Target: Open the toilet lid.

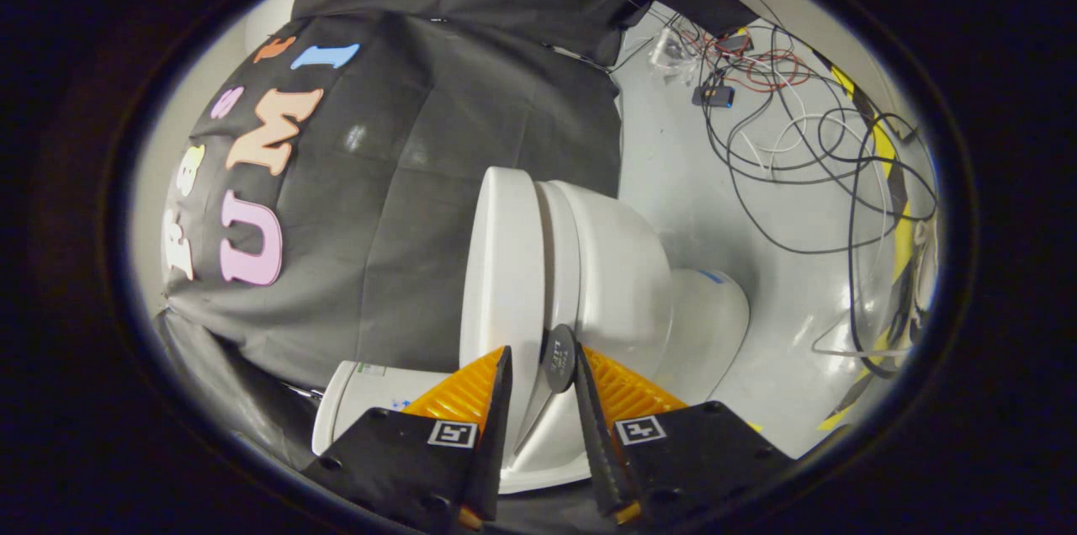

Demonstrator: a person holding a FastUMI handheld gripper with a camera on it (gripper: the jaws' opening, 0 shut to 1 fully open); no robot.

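We have the white plastic toilet lid [503,266] between our part-open tool [543,371] fingers, seemingly gripped; next, swing it fully open.

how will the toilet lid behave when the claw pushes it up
The toilet lid looks like stiff moulded plastic, so it should swing on its hinge rather than flex. Its glossy surface may slip between the claw fingers, which straddle its edge.
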